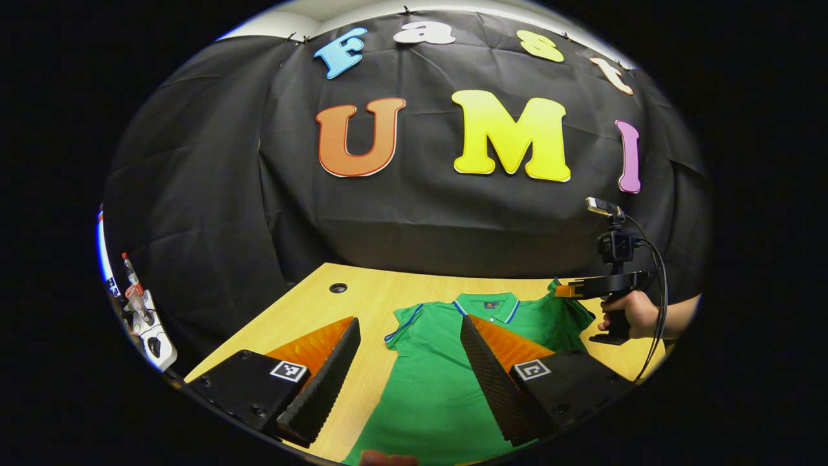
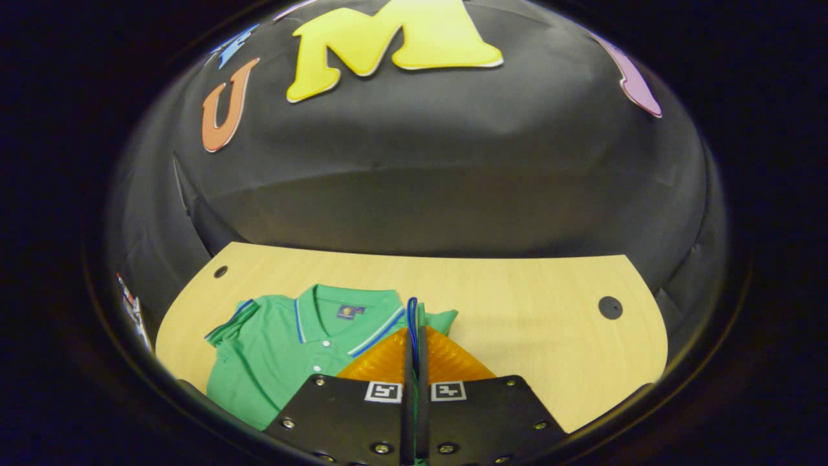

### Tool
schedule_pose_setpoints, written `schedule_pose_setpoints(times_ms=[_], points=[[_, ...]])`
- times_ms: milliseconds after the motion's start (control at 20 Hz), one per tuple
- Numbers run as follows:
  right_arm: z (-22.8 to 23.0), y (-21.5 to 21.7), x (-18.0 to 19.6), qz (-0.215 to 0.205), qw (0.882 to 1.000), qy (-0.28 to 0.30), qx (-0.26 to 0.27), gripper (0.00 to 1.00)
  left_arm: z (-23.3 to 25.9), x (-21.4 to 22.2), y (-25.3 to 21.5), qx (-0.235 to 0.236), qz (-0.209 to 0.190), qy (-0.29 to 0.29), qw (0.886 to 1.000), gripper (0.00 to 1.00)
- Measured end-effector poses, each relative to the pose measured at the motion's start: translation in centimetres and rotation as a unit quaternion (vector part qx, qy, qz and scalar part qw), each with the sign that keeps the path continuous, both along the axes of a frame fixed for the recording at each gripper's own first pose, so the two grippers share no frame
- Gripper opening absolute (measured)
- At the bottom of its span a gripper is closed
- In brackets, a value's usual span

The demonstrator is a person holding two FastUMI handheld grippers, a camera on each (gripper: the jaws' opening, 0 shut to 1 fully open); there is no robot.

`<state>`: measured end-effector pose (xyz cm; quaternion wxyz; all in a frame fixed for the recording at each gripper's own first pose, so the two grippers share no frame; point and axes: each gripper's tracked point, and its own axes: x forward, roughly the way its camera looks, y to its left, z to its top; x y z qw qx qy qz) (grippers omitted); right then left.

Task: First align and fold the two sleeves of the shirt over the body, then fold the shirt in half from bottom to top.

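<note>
A green polo shirt (image 1: 440,382) with blue-and-white trim lies flat on the wooden table (image 1: 362,301), collar (image 1: 488,305) toward the far wall. My left gripper (image 1: 409,320) is open above the shirt's body, near its left sleeve (image 1: 402,325), with nothing between the fingers. Farther right, a hand (image 1: 637,315) holds my right gripper (image 1: 566,289) at the shirt's right sleeve. In the right gripper view the right gripper (image 2: 414,331) is shut on that sleeve's trimmed edge (image 2: 413,309), lifted slightly off the table (image 2: 530,304). The rest of the shirt (image 2: 272,356) lies to its left.
Round cable holes sit in the table at the far left (image 1: 337,287) and at the far right (image 2: 609,307). A white stand with small bottles (image 1: 139,310) is off the table's left side. Bare tabletop lies right of the shirt.
</note>
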<state>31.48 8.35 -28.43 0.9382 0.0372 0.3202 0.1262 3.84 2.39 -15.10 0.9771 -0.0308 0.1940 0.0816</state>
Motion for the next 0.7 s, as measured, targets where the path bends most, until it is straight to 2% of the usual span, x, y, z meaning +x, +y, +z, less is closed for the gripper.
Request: schedule_pose_setpoints(times_ms=[350, 500, 550, 600, 700], points=[[-3.4, 6.2, -1.0, 0.014, 0.999, 0.041, -0.022, 0.02, -0.2, -1.7, 4.0, 0.001, 0.015, 0.000, 1.000, 1.00], [-3.0, 7.9, -1.9, 0.017, 0.998, 0.053, -0.002, 0.16, -0.2, -2.2, 5.6, -0.003, 0.019, 0.001, 1.000, 1.00], [-2.1, 8.0, -2.0, 0.014, 0.999, 0.045, 0.005, 0.16, -0.3, -2.0, 5.9, -0.006, 0.017, -0.001, 1.000, 1.00], [-1.3, 7.7, -2.1, 0.009, 0.999, 0.037, 0.004, 0.23, -0.4, -1.7, 6.1, -0.009, 0.013, -0.001, 1.000, 1.00], [1.7, 6.2, -3.0, -0.003, 1.000, 0.017, 0.000, 0.25, -0.3, -0.9, 6.0, -0.016, -0.008, -0.007, 1.000, 1.00]])
